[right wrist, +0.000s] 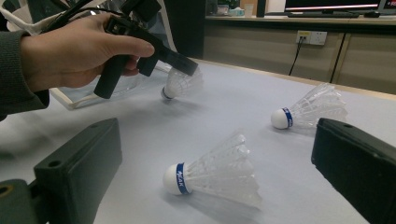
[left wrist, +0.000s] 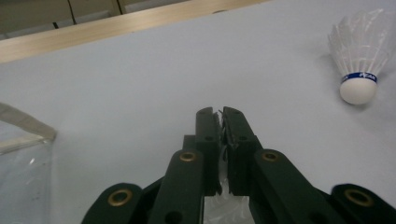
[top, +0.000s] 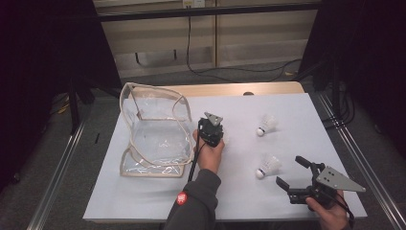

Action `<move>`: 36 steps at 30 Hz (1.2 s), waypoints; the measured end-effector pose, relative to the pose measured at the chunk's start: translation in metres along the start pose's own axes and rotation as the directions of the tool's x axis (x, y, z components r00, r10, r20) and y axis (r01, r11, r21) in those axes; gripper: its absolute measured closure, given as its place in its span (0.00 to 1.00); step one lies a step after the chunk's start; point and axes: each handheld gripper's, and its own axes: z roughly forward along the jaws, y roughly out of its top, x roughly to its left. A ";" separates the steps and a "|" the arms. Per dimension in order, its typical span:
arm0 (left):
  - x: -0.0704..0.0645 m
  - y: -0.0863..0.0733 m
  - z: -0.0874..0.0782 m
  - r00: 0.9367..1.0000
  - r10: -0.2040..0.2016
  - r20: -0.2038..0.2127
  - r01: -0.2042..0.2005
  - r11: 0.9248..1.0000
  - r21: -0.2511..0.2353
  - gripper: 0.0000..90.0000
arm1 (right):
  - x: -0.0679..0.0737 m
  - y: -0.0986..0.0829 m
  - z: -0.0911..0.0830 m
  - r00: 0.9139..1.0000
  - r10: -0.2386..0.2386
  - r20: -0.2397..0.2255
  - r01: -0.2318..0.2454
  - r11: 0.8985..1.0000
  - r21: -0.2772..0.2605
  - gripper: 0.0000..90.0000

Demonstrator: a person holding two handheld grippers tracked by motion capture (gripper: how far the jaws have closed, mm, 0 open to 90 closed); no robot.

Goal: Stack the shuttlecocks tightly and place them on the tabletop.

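White feather shuttlecock (right wrist: 180, 84) pinched by its skirt, cork hanging.

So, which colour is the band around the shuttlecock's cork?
Blue, on the white cork of the nearest shuttlecock; the right gripper view shows it best.

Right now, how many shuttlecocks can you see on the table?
3 white feathered shuttlecocks: one clamped by its feathers in the left tool, one far right on the white table, one nearer the open right tool. The clear plastic bag looks empty.

In the left gripper view, the shuttlecock (left wrist: 223, 205) pinched between the jaws is almost wholly hidden, with a sliver of white feathers (perhaps its skirt) showing below them. The clear bag (left wrist: 21, 154) is cut off by the left edge. In the high view, the right hand (top: 330, 215) runs off the bottom edge.
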 end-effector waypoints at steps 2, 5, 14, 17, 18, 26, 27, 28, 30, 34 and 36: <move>0.001 0.001 -0.001 1.000 0.003 -0.014 -0.003 1.000 -0.011 0.97 | 0.000 0.000 0.000 1.000 0.001 -0.002 -0.001 1.000 -0.001 0.02; 0.002 0.001 -0.001 0.999 0.016 -0.031 -0.016 1.000 -0.022 0.97 | -0.001 0.000 0.000 1.000 0.000 -0.002 0.000 1.000 -0.002 0.02; 0.008 0.004 -0.003 0.997 0.033 -0.076 -0.036 0.999 -0.038 0.97 | 0.000 0.000 0.000 1.000 0.002 -0.003 -0.002 1.000 -0.002 0.01; 0.009 0.004 -0.002 0.995 0.040 -0.090 -0.044 0.998 -0.036 0.97 | 0.000 0.000 0.000 1.000 0.000 -0.001 0.000 1.000 -0.001 0.01; 0.009 0.003 -0.002 0.994 0.045 -0.099 -0.049 0.998 -0.038 0.97 | 0.000 0.000 0.000 1.000 -0.002 -0.003 0.002 1.000 -0.001 0.01; 0.012 -0.002 0.002 0.990 0.070 -0.119 -0.072 0.997 -0.011 0.97 | 0.000 0.000 0.000 1.000 0.002 -0.004 -0.002 1.000 0.001 0.01; 0.011 -0.002 0.002 0.991 0.064 -0.115 -0.066 0.998 -0.013 0.97 | 0.000 0.000 0.000 1.000 0.000 -0.004 0.000 1.000 0.000 0.01; 0.010 -0.002 0.002 0.992 0.060 -0.107 -0.062 0.998 -0.015 0.96 | 0.000 0.000 0.000 1.000 -0.002 -0.005 0.002 1.000 0.000 0.01; 0.009 -0.002 0.003 0.994 0.055 -0.097 -0.056 0.998 -0.013 0.95 | 0.000 0.000 0.000 1.000 -0.004 -0.005 0.004 1.000 0.001 0.01; 0.007 -0.002 0.003 0.997 0.044 -0.065 -0.045 0.999 -0.025 0.90 | 0.000 0.000 0.000 1.000 -0.004 -0.008 0.004 1.000 0.001 0.02; 0.006 -0.002 0.003 0.998 0.045 -0.051 -0.046 0.999 -0.021 0.87 | 0.000 0.000 0.000 1.000 -0.004 -0.008 0.004 1.000 0.003 0.02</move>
